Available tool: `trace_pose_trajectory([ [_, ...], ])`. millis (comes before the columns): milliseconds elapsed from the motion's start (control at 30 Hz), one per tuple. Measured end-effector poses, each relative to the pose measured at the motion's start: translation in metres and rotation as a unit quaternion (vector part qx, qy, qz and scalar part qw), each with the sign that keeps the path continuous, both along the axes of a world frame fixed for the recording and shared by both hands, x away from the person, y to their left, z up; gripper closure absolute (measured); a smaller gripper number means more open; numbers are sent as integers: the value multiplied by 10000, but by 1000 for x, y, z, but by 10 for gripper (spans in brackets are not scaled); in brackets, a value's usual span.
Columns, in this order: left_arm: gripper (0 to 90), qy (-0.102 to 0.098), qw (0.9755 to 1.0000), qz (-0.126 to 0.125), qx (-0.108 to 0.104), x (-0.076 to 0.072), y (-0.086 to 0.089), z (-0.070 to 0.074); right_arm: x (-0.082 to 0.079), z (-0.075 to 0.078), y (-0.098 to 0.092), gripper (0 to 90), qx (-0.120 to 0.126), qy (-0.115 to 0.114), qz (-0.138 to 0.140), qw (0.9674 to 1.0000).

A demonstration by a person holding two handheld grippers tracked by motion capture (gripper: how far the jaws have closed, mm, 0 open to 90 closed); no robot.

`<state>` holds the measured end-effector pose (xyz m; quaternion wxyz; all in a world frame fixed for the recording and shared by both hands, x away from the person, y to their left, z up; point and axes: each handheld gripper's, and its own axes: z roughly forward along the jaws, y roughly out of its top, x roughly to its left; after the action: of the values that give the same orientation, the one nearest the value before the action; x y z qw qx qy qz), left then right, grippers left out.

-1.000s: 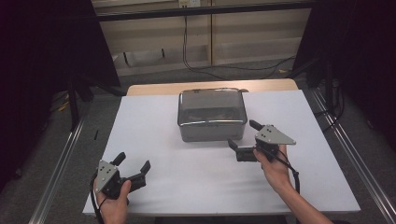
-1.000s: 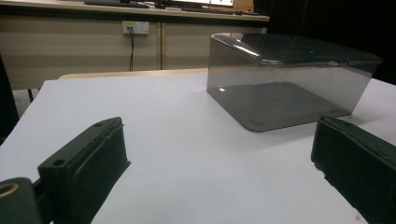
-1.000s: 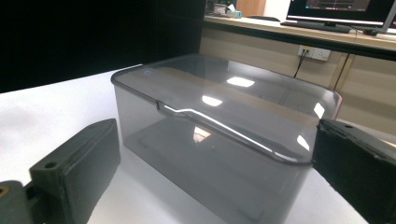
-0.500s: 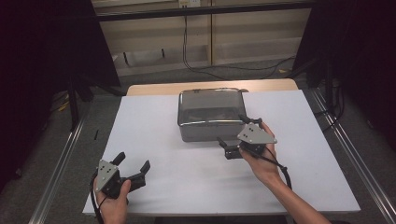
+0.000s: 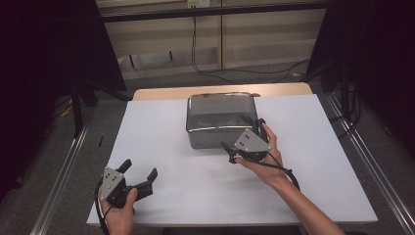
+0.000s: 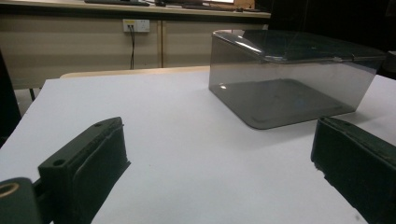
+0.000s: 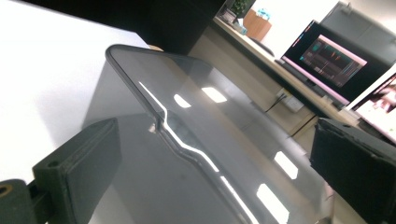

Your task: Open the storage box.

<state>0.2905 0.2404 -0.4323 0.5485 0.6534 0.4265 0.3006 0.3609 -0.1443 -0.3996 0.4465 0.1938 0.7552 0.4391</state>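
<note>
Smoked clear box sits lid-on at table centre, toward 12 o'clock. Right gripper, jaws spread and empty, is at the box's 4 o'clock corner, straddling the lid edge. Left gripper rests at 7 o'clock, jaws wide apart, holding nothing, well apart from the box.

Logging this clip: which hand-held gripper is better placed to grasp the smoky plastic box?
Right. The right hand-held gripper is open at the box; the left hand-held gripper sits far back.
</note>
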Motion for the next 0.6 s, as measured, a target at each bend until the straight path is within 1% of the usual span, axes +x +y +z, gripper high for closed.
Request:
trace_pose_trajectory([
  [67,33,-13,10000,-19,6,0,0,0,0,0,4,9,-322,-263,-31,9991],
  [100,33,-13,10000,-19,6,0,0,0,0,0,4,9,-322,-263,-31,9991],
  [133,33,-29,10000,-21,9,0,-1,1,1,0,8,7,-538,-404,-39,9977],
  [200,33,-22,10000,-11,14,1,-1,0,1,0,11,11,-740,-487,-30,9961],
  [267,34,-5,10000,1,12,1,-1,0,1,-1,13,14,-957,-610,11,9935],
  [300,34,-4,10000,5,21,1,0,0,1,-2,15,15,-1111,-705,14,9913],
  [367,34,-19,10000,19,27,1,1,0,2,-2,17,16,-1258,-775,1,9890],
  [400,34,-19,10000,19,27,1,1,0,2,-2,17,16,-1258,-775,1,9890],
  [433,34,-5,10000,26,-3,1,1,0,3,-2,18,16,-1319,-806,-8,9880],
  [500,34,44,10000,36,-22,1,2,-1,2,-2,19,51,-1478,-925,-10,9847],
  [533,34,46,10000,38,-6,1,2,-1,1,-2,21,97,-1754,-1017,1,9792],
  [567,34,49,10000,37,-14,1,2,-1,1,-3,22,121,-2021,-1130,14,9728],
  [600,34,41,10000,43,-15,1,2,-1,0,-4,23,159,-2170,-1179,14,9690],
])
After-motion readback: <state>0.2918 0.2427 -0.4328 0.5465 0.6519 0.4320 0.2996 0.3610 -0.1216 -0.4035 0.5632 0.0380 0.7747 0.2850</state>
